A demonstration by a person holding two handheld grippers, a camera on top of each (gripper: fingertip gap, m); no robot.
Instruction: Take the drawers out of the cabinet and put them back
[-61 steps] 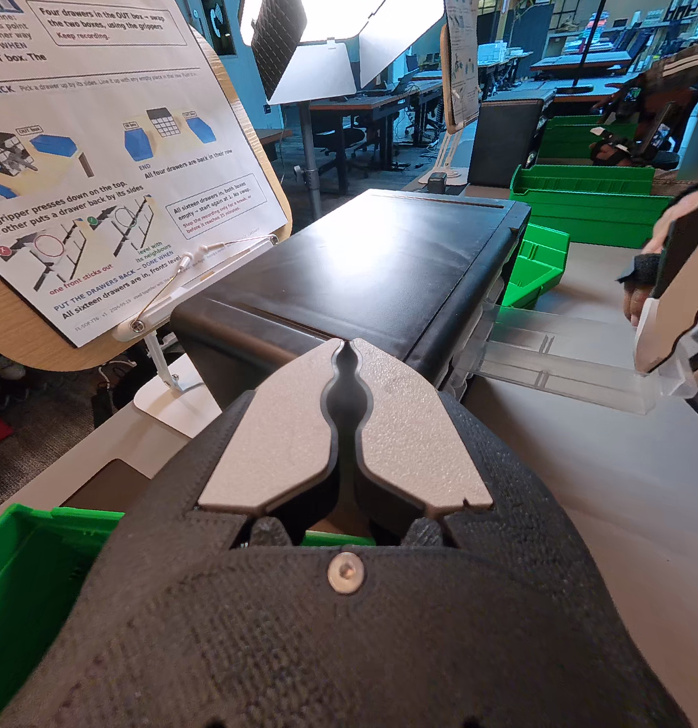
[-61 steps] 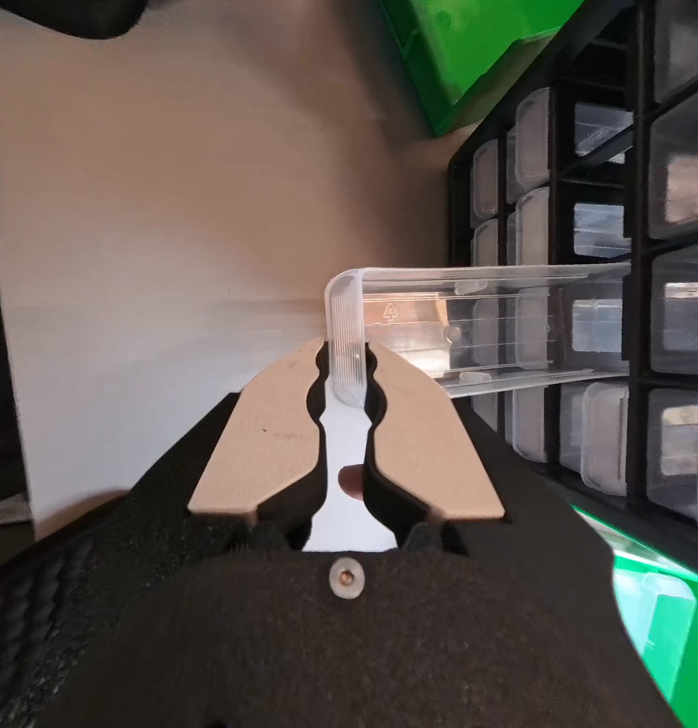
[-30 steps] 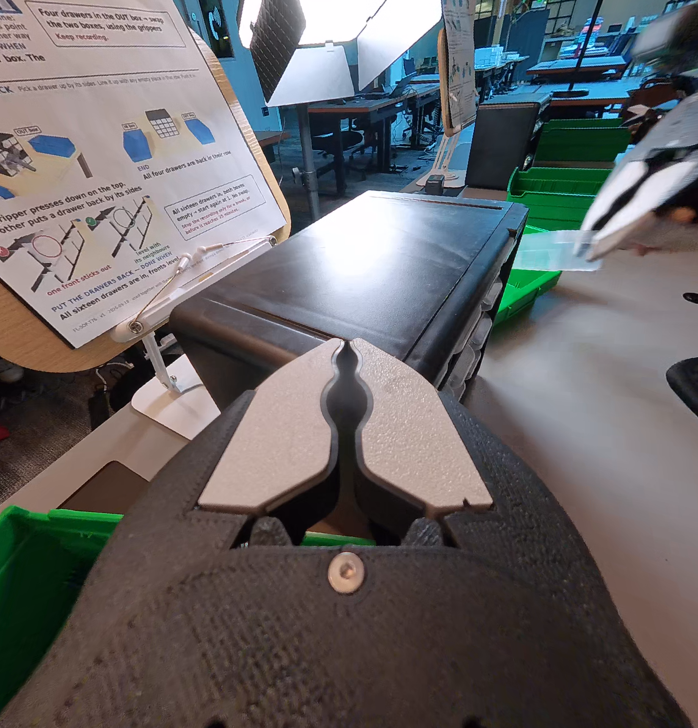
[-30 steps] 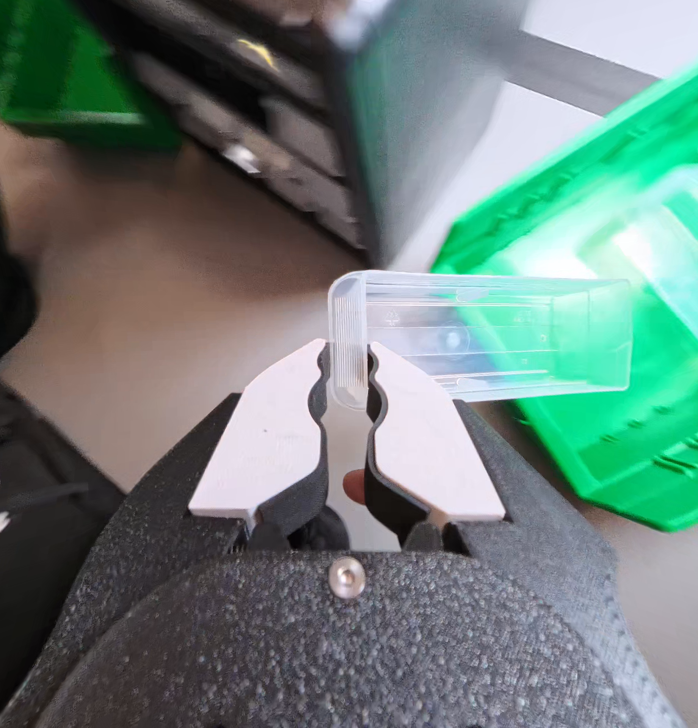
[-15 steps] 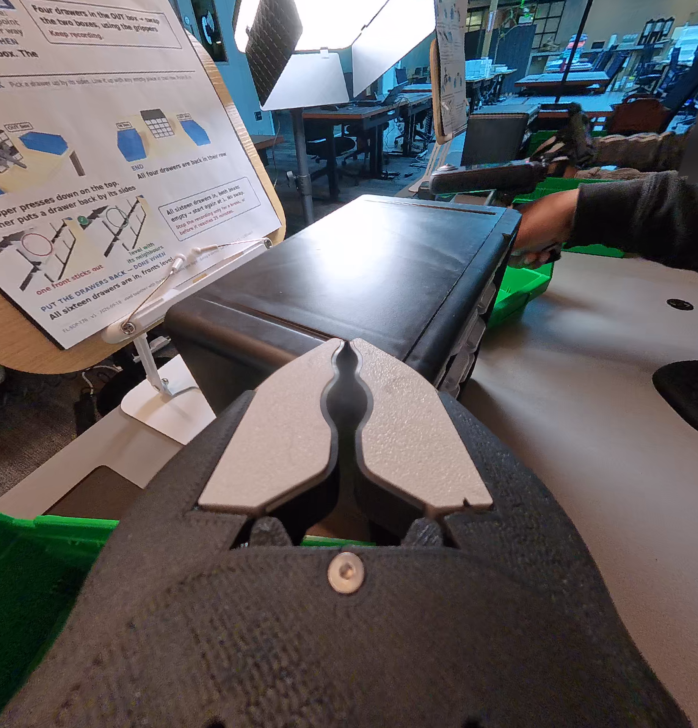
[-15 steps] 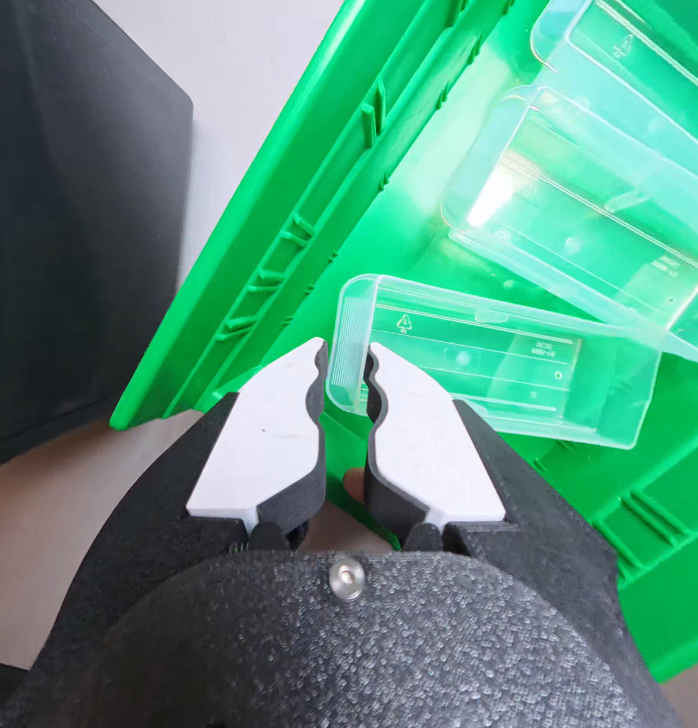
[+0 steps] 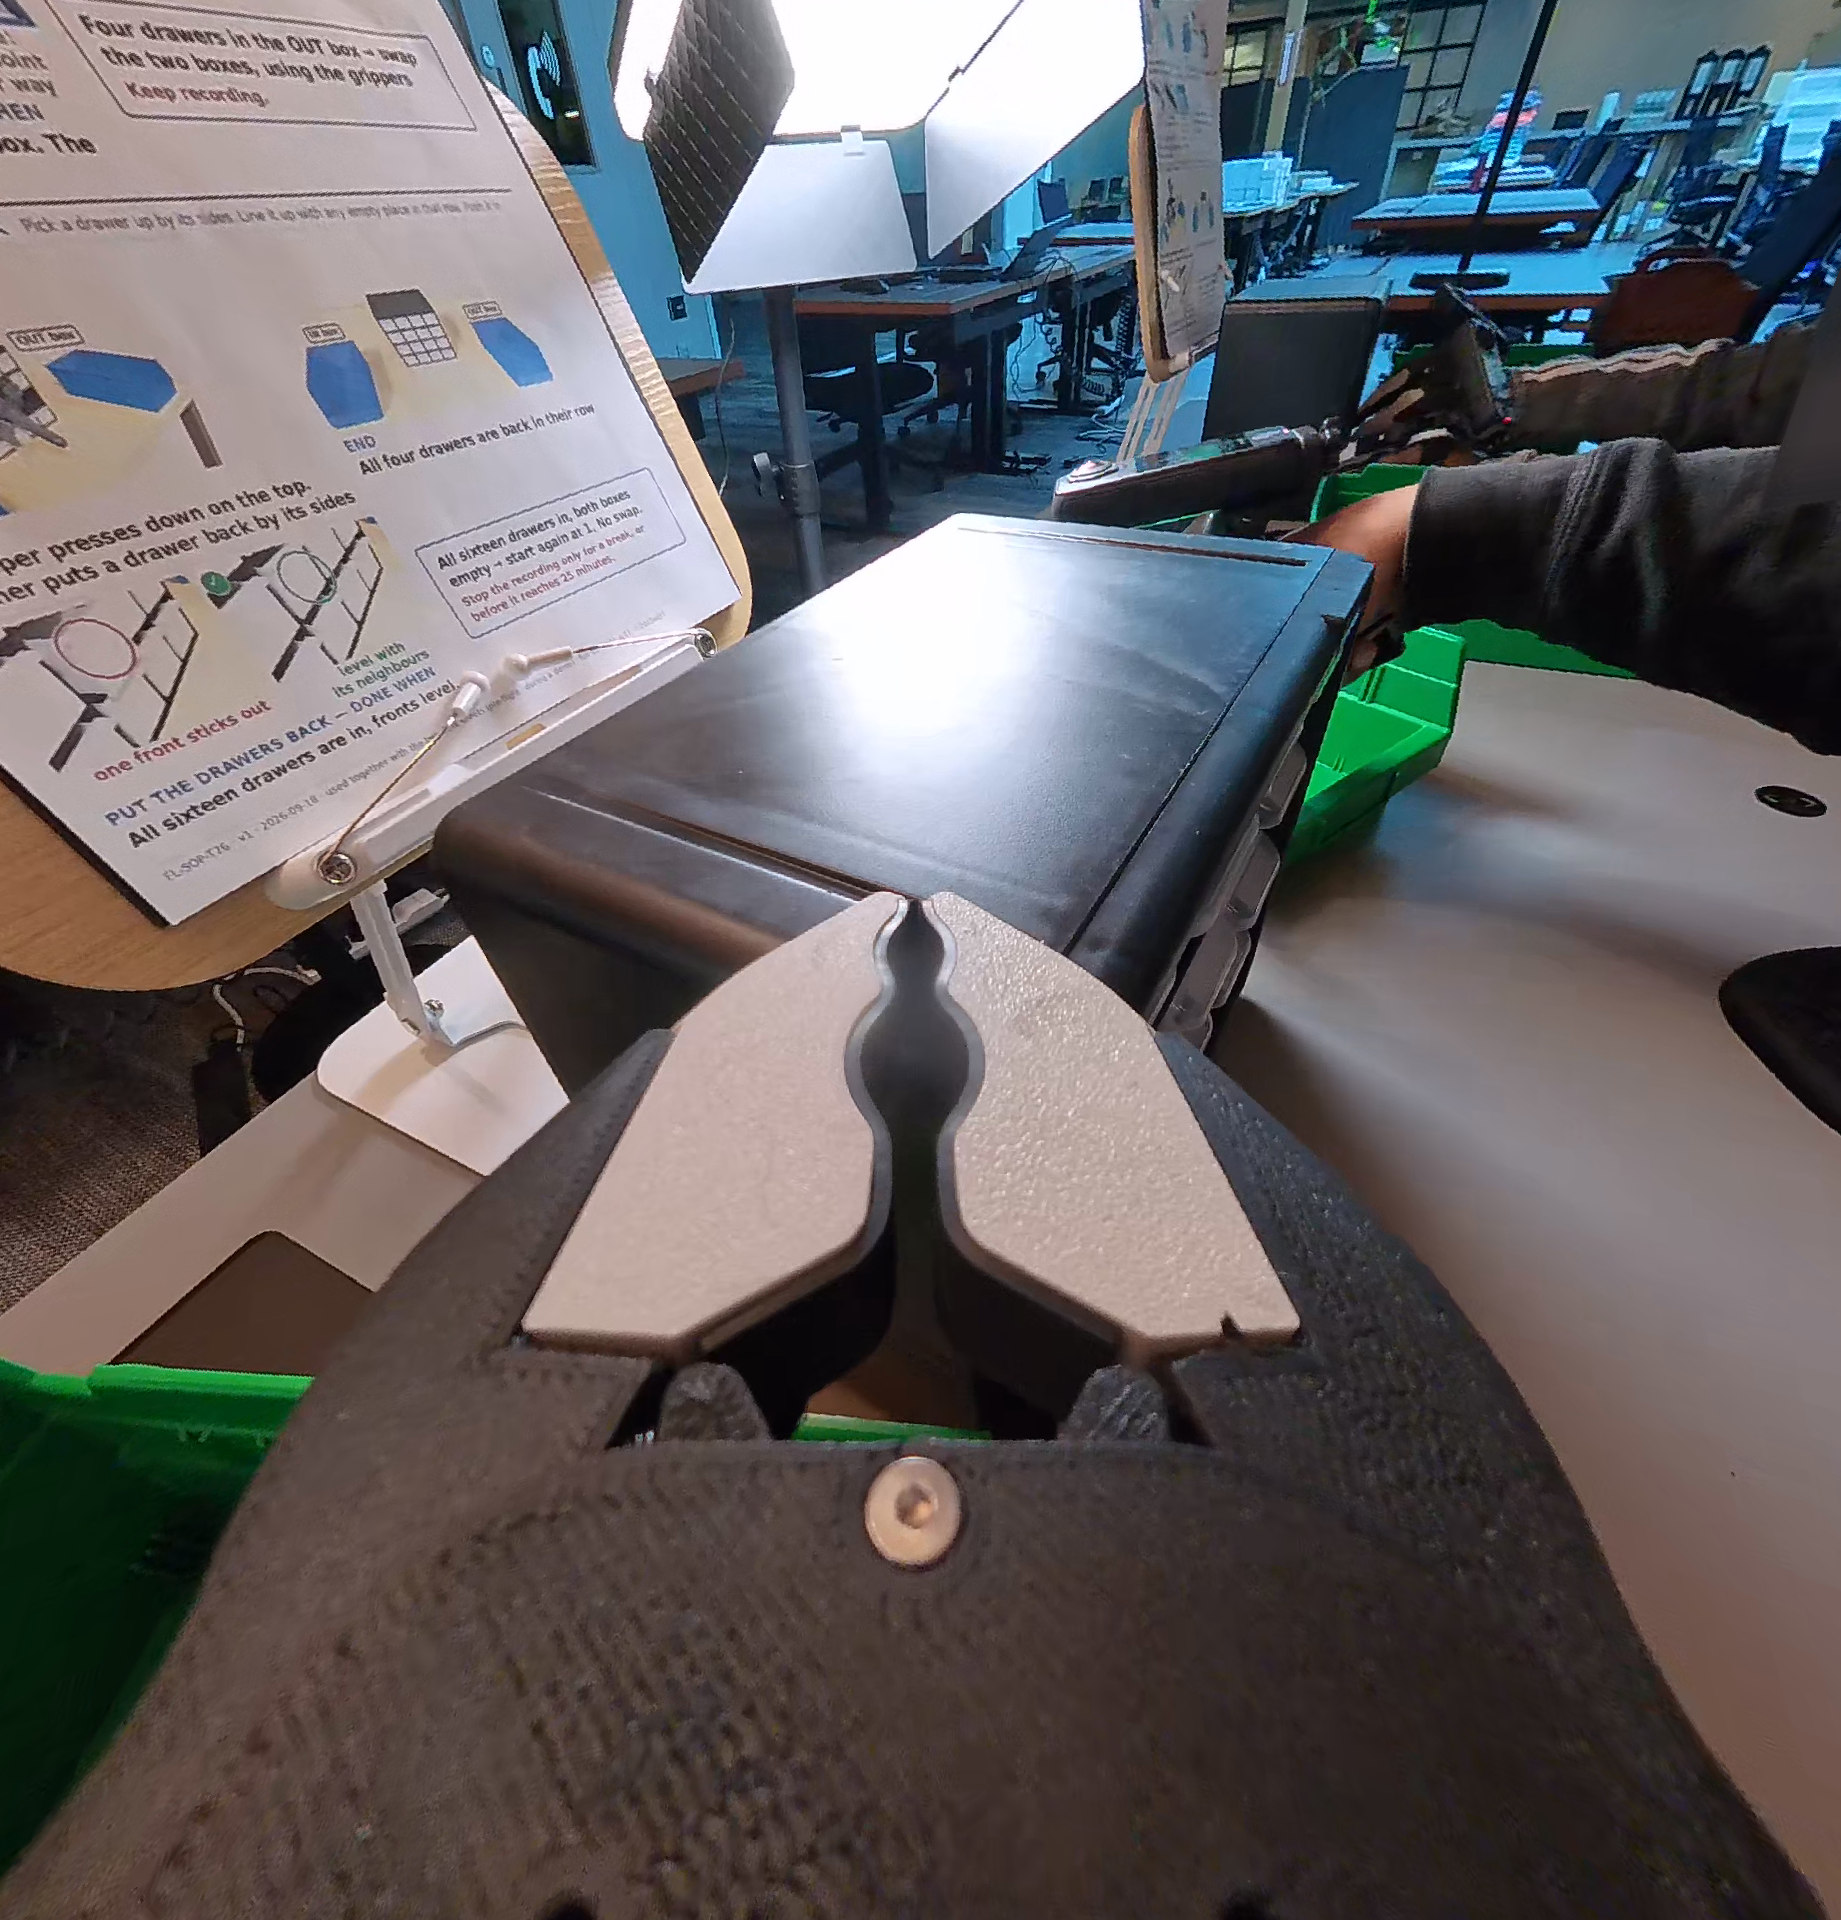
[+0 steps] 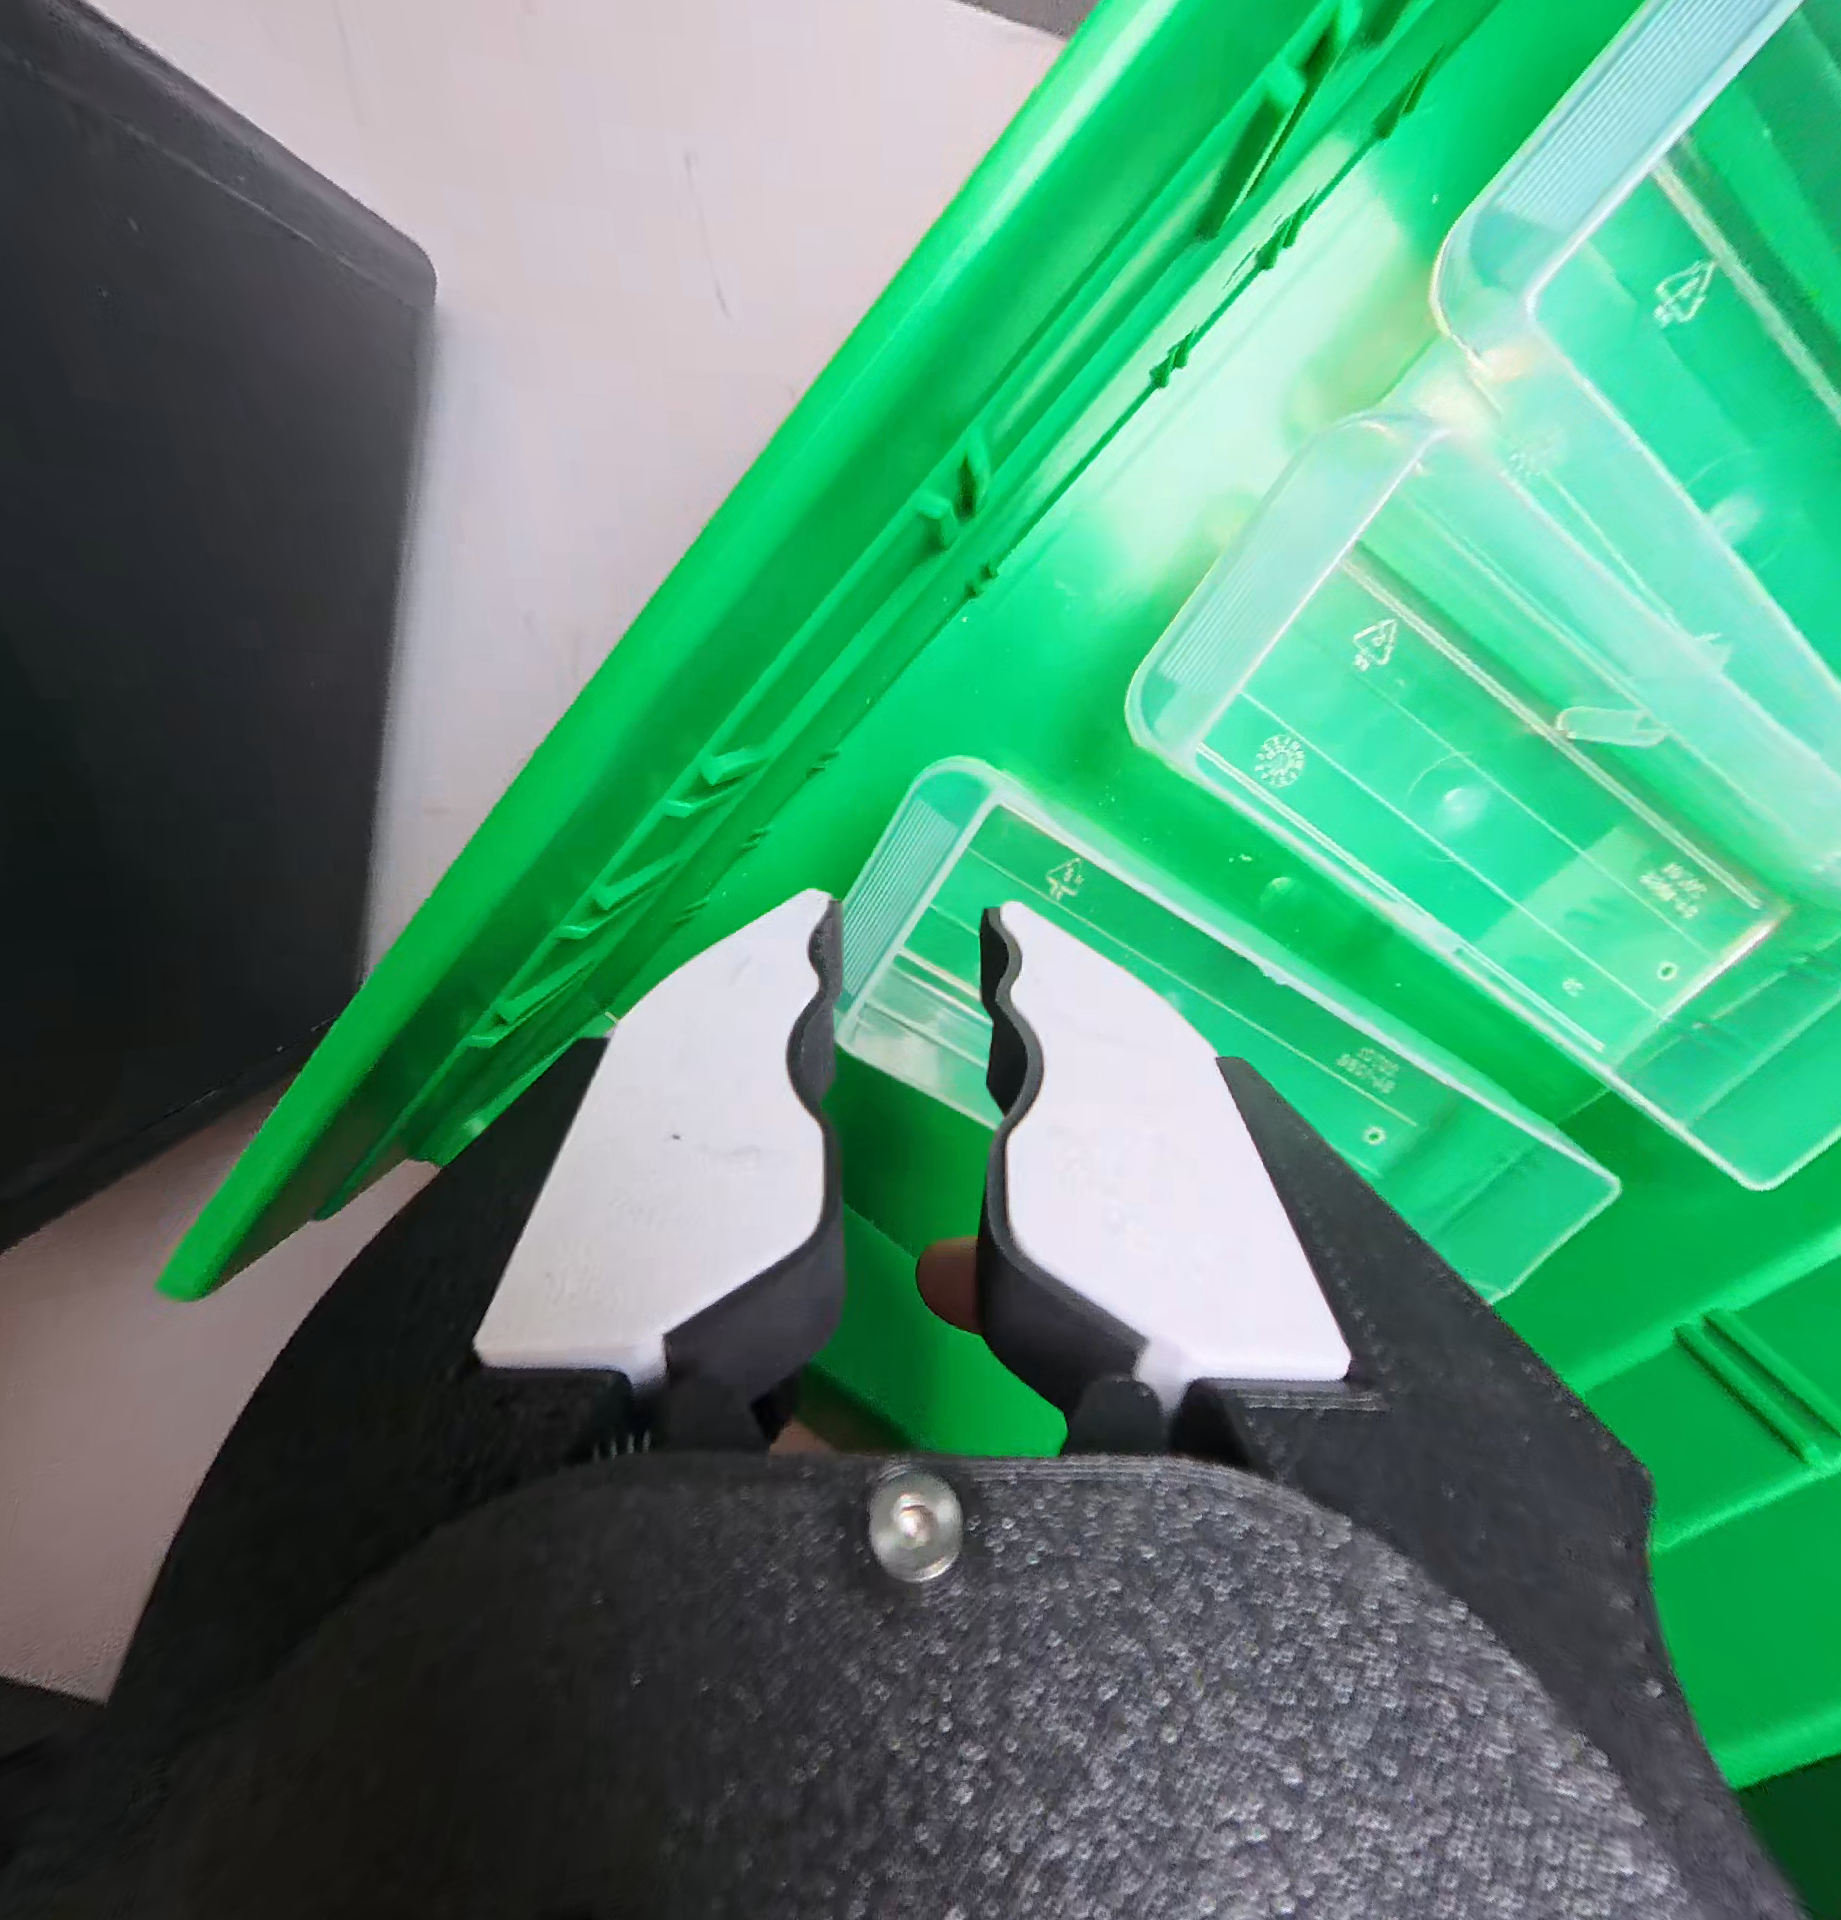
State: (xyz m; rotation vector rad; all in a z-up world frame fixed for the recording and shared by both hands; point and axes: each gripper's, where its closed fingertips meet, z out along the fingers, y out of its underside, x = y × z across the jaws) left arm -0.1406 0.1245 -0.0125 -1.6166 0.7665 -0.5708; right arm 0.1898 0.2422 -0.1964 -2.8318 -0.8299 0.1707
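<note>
**Drawer released into the green bin**

Half a second ago the right gripper [image 8: 911, 925] was pinching the ribbed front of a clear drawer [image 8: 1186, 997]; now its fingers [image 8: 687, 1122] stand spread, with a clear gap between each of them and the drawer's front wall. That drawer lies on the floor of the green bin [image 8: 687, 748], near the bin's long left wall, with two more clear drawers [image 8: 1518, 727] lying beside it farther in. It looks settled and free of the fingers, so this removal is judged complete.

From the left wrist view, the left gripper [image 7: 911, 920] hangs where it did before, its fingers [image 7: 750, 1132] pressed together on nothing, just short of the near edge of the black cabinet [image 7: 926, 707]. A second green bin [image 7: 54, 1507] shows at the lower left corner of that view. The person's sleeved arm [image 7: 1622, 561] reaches past the cabinet's far right corner toward the bin on the tabletop [image 7: 1518, 1039].

Fronts of drawers can be seen along the cabinet's right-hand face, so more likely remain to come out. The next move is probably a withdrawal of the right gripper from the bin and a return to the cabinet front, lifting clear without nudging the released drawer.
</note>
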